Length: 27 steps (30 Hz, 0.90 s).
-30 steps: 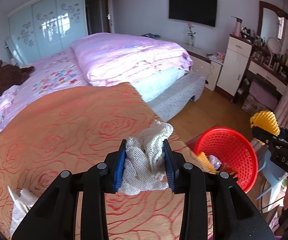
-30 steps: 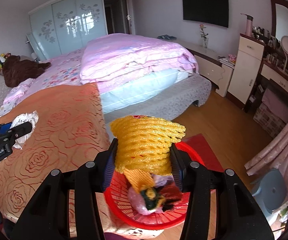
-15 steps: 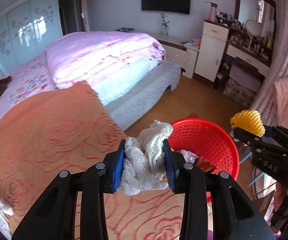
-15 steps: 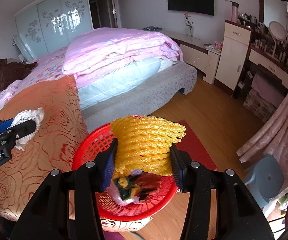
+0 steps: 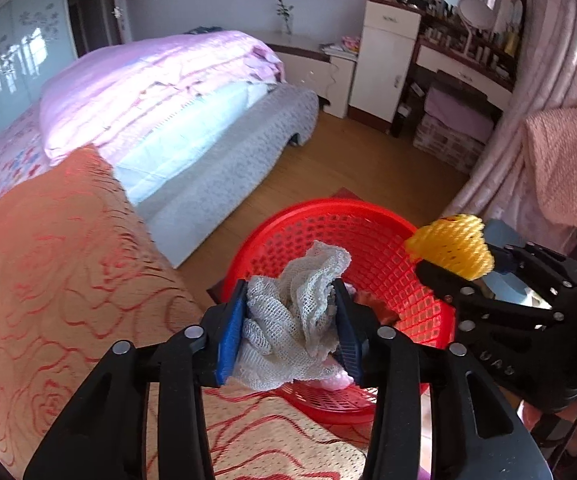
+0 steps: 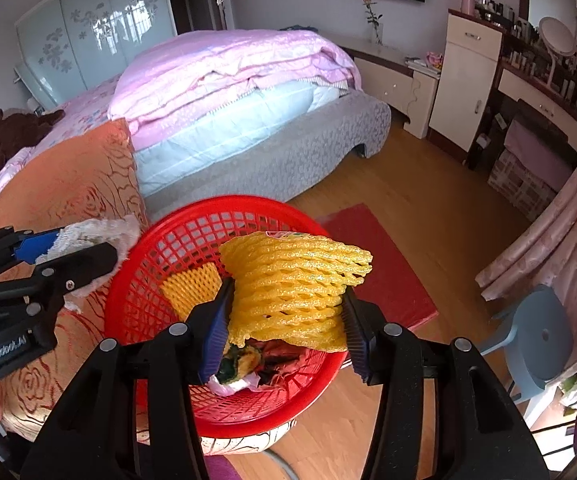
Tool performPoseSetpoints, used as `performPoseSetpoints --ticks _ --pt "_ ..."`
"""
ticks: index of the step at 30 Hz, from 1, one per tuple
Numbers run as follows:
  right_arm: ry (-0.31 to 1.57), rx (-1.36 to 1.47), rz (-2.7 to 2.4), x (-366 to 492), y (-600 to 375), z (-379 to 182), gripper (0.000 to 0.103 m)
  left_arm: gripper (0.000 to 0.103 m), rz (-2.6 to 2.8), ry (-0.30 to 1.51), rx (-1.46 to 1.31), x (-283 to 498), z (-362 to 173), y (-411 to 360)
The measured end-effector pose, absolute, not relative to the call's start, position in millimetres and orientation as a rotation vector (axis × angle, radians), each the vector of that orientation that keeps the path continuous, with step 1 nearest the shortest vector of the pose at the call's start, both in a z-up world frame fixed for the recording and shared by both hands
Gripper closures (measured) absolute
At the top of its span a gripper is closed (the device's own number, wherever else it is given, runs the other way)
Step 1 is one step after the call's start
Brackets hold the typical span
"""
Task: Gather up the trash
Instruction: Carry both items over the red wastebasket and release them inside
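Observation:
My left gripper (image 5: 290,286) holds a crumpled white foam net (image 5: 288,328) over the near rim of the red plastic basket (image 5: 328,206). Its jaws are opening, but both blue pads still touch the net. My right gripper (image 6: 288,288) holds a yellow foam net (image 6: 296,256) above the middle of the basket (image 6: 224,202). Its jaws are opening too, and the net still sits between the pads. Another yellow net (image 6: 188,292) and mixed trash (image 6: 256,356) lie inside the basket. The two grippers hang close together, the left gripper (image 6: 88,252) at the basket's left edge.
The basket rests at the corner of the orange rose-patterned bed cover (image 5: 48,260). A red mat (image 6: 376,264) lies on the wooden floor beyond it. A blue-grey stool (image 6: 540,336) and pink curtains (image 6: 548,248) stand to the right, a dresser further back.
Both grippers have moved down and over the red basket, the left one coming across from the bed cover. The pads of both stand slightly wider around their nets.

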State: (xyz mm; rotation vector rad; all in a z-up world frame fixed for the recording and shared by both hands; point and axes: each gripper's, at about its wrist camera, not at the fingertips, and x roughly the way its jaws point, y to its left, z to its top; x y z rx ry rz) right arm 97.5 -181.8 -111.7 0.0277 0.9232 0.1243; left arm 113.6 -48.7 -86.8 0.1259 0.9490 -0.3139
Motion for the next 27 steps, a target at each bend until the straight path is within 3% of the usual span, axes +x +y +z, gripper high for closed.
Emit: performPoseSetpoints --ticks 2,4,9,16,27 --pt "0.932 0.02 0.128 97.9 -178.8 -116.7 0.049 0.058 -0.316 0.953 0.129 113.7 -88.9 -48.5" --pt "0.939 0.014 0.132 98.6 -177.0 -119.8 0.047 0.046 -0.319 0.956 0.115 114.3 -89.4 -46.2" --pt "0.952 0.001 0.151 97.7 -170.2 -127.1 0.038 0.034 -0.319 0.953 0.082 117.1 -85.5 -40.4" --pt "0.943 0.007 0.145 95.8 -171.3 -126.3 0.027 0.033 -0.305 0.939 0.073 114.9 -80.7 -34.4" --pt "0.935 0.01 0.138 94.1 -171.7 -123.4 0.027 0.032 -0.254 0.902 0.068 107.8 -72.4 -17.8"
